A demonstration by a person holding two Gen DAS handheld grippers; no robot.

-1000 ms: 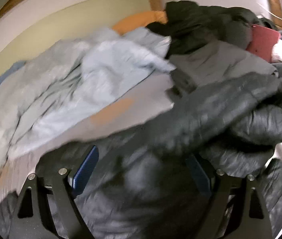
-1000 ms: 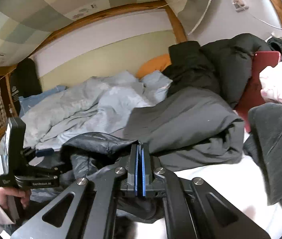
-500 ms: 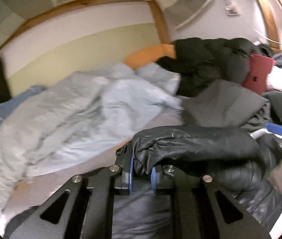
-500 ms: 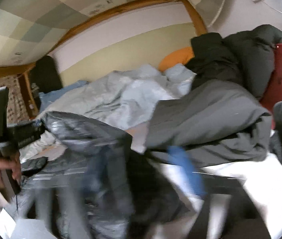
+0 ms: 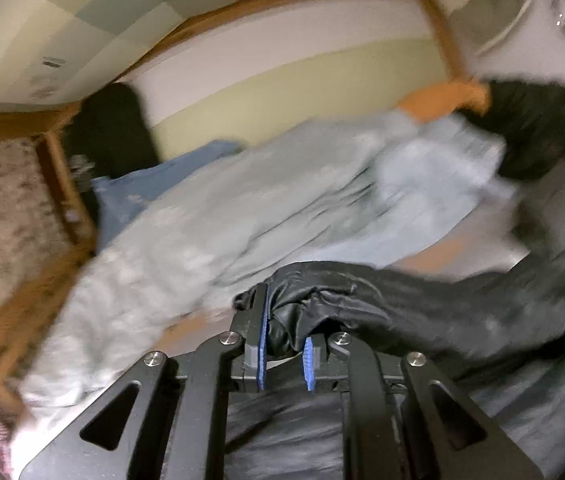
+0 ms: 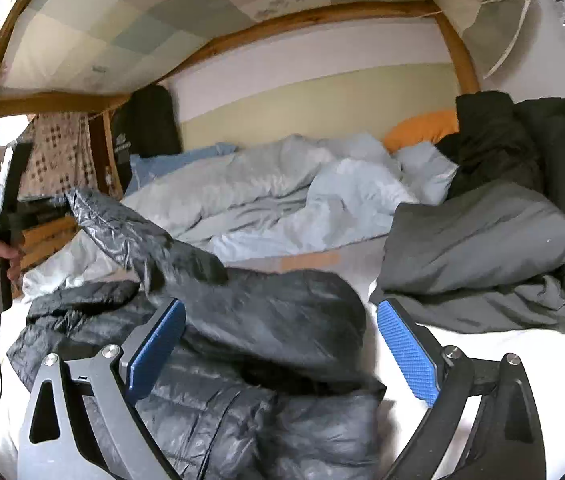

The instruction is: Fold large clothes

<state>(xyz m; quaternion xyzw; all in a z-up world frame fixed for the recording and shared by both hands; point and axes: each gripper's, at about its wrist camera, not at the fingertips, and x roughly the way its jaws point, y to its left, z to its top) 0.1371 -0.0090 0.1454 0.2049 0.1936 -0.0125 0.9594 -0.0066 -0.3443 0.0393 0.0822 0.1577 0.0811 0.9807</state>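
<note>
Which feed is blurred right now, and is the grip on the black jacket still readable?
Left wrist view: background and pale blue duvet smeared by motion, yet the left gripper and pinched black puffer jacket stay sharp. Right wrist view: mostly crisp, only the lifted sleeve blurs.

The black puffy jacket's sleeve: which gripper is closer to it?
Left. The left gripper is pinching the black puffy jacket's sleeve and lifting it. The right gripper is open over the jacket's body, holding nothing.

One black puffer jacket (image 6: 250,344), one grey garment (image 6: 482,248), one blue duvet (image 6: 282,192), one orange pillow (image 6: 422,128).
</note>
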